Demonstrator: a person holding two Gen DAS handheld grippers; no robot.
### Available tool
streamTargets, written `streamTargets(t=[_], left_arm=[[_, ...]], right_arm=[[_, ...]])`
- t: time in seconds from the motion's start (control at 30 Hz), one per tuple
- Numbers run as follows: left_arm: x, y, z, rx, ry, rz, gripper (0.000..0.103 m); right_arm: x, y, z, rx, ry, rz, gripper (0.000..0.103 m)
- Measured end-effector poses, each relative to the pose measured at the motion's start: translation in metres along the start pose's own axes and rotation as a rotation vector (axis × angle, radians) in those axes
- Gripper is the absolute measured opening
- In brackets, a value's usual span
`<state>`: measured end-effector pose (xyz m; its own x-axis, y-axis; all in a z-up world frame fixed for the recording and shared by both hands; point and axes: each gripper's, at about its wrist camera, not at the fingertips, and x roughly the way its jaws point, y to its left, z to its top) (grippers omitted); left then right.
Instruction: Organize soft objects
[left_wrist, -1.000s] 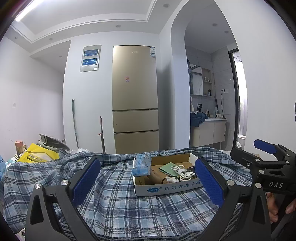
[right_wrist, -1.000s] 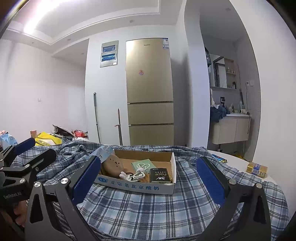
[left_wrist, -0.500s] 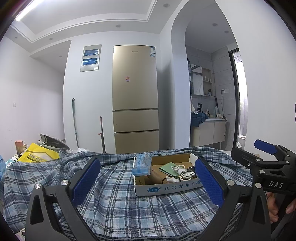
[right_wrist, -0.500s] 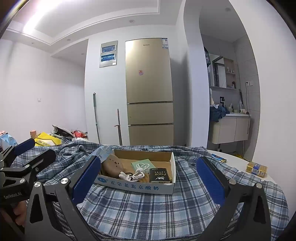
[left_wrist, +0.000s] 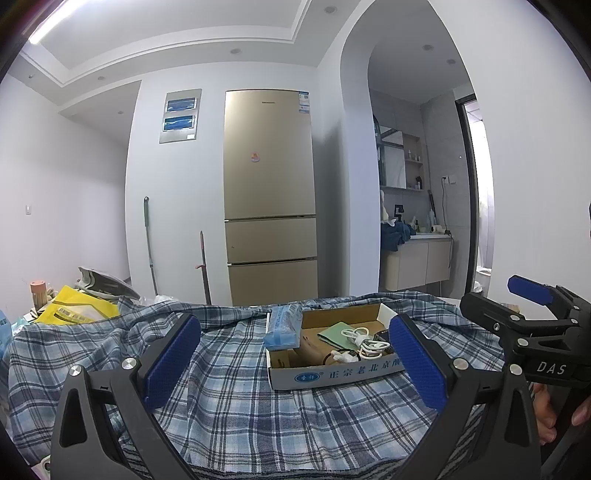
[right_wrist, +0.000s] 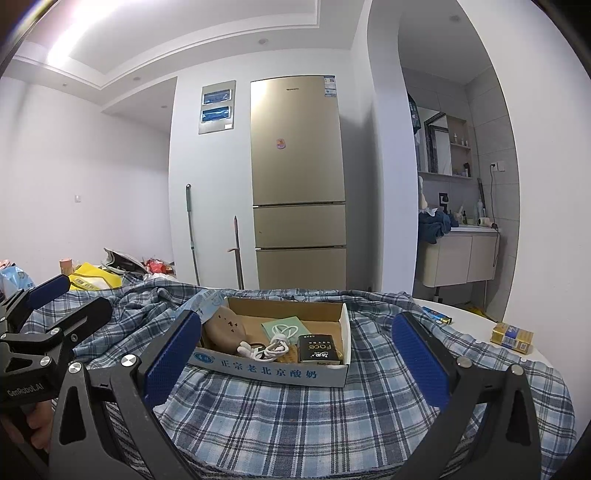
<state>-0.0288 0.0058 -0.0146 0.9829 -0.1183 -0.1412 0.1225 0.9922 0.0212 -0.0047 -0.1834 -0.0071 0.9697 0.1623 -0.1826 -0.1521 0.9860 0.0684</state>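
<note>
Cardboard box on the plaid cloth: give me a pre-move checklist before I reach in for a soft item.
1. Left gripper open, empty: ok.
2. Right gripper open, empty: ok.
3. Cardboard box sits flat on the plaid cloth, open top: ok.
4. Brown plush reachable at the box's left end: ok.
5. White cable lies against the plush, may snag: not ok.
6. Blue tissue pack leans on the box's left wall; stability: cannot tell.
</note>
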Motion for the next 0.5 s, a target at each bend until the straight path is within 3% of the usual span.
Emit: streamTargets(t=[0.5], left_arm=[[-0.0002, 0.0003, 0.0, 0.001, 0.001, 0.0, 0.103]], right_arm=[[0.0004, 0.0004, -0.0001, -0.009, -0.003, 0.001, 0.103]])
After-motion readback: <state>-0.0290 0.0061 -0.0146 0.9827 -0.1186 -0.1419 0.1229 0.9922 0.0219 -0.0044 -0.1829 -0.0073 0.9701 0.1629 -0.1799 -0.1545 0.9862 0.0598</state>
